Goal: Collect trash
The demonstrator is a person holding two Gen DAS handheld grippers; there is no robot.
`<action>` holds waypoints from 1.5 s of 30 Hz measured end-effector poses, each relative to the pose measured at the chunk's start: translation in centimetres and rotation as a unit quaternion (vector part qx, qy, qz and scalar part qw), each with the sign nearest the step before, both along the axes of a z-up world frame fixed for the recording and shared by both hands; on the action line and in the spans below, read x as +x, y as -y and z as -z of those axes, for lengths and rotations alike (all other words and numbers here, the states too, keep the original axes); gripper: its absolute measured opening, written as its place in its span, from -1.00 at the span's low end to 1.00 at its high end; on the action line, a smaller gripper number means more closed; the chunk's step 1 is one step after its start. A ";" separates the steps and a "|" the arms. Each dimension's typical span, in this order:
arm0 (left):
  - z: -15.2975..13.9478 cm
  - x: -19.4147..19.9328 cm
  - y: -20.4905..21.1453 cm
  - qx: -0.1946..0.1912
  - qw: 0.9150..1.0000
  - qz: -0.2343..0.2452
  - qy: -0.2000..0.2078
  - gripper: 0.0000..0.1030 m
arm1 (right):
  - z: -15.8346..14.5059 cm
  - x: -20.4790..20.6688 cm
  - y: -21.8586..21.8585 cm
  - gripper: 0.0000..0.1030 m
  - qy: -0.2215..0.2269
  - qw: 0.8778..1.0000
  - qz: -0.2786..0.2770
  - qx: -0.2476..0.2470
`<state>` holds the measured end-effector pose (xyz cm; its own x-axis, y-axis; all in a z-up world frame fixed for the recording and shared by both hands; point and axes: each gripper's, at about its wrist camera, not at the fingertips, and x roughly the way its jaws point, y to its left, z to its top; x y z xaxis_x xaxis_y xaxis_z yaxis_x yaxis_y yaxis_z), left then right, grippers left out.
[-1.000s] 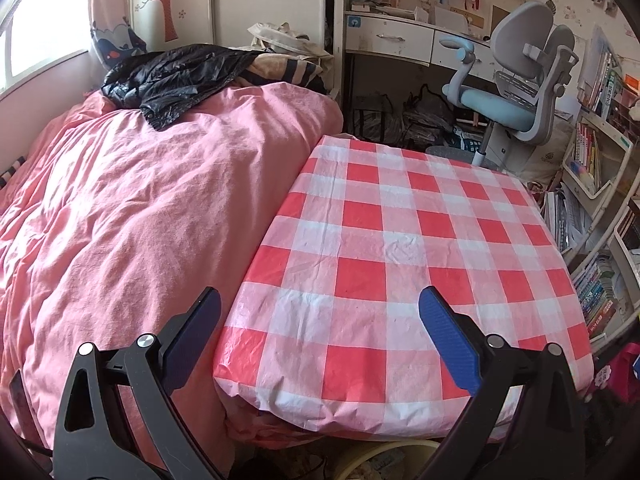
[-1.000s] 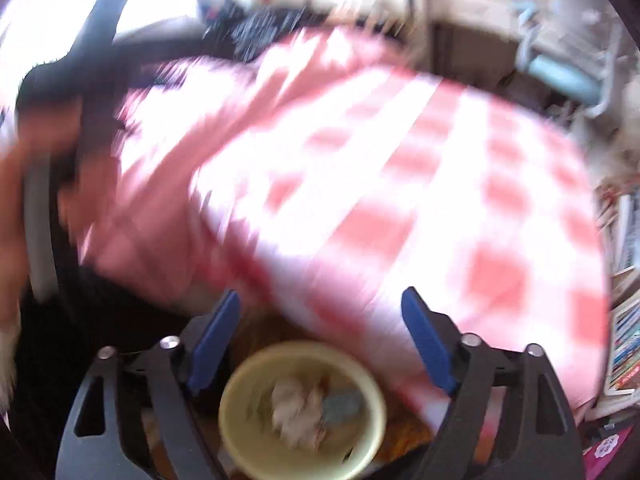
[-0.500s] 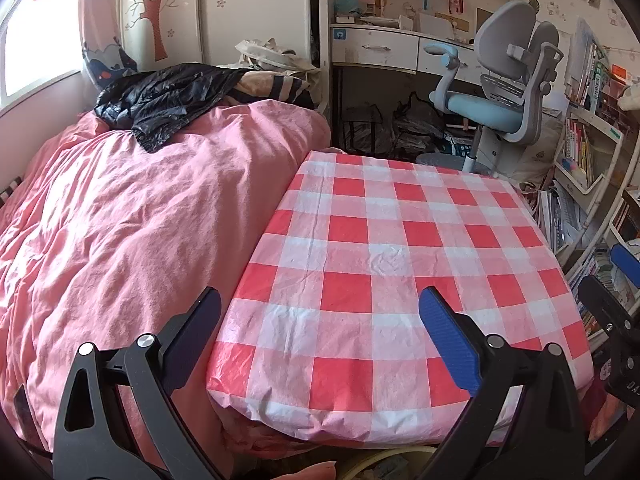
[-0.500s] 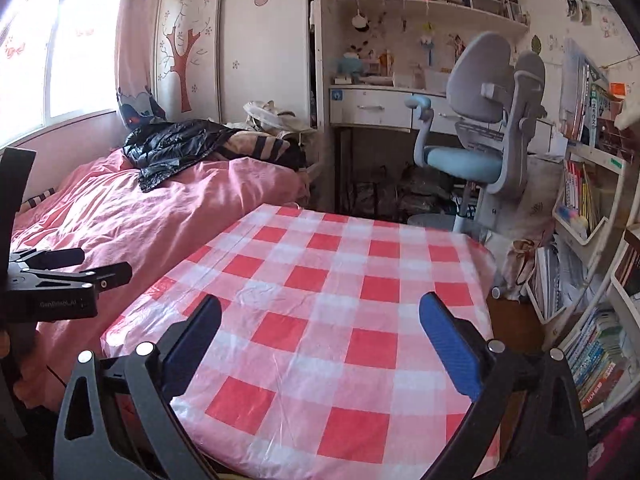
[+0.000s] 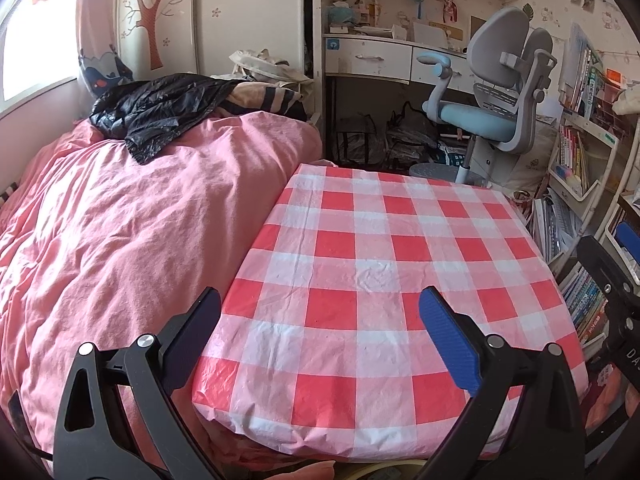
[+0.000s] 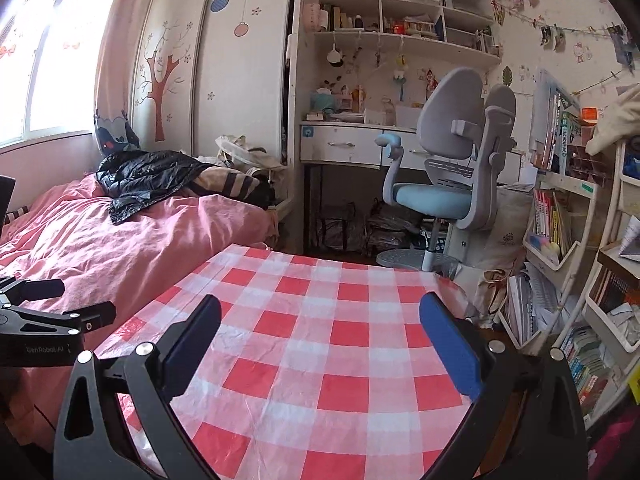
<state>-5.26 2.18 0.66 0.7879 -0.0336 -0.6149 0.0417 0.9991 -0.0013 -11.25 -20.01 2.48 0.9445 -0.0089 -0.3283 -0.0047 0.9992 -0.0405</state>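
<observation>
Both my left gripper (image 5: 320, 320) and right gripper (image 6: 320, 320) spread their fingers wide, holding nothing. The checked surface (image 5: 380, 280) shows no trash (bin hidden below?), so collecting looks finished.

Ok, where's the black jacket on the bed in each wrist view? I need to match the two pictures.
Left wrist: black jacket in the upper left, at the far end of the pink duvet, under the tree decal.
Right wrist: black jacket at middle left, on the same end of the bed.
Shared landmark: the grey and blue desk chair, beyond the checked tablecloth in both.
</observation>
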 end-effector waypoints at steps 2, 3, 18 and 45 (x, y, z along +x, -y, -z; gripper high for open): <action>-0.2 0.0 0.2 0.000 1.000 0.002 0.005 0.86 | 0.1 0.0 -0.2 0.85 -0.001 1.000 -0.001 -0.005; -0.3 -0.1 0.2 -0.001 1.000 0.003 0.007 0.86 | 0.1 0.0 -0.3 0.85 -0.004 1.000 -0.001 -0.007; -0.7 0.3 -0.4 -0.011 0.999 -0.011 0.028 0.86 | 0.9 0.5 -0.9 0.85 -0.025 0.999 0.009 -0.025; -1.0 3.3 3.5 0.030 0.997 0.037 0.053 0.86 | 0.9 1.1 1.4 0.85 -0.039 0.999 0.033 0.010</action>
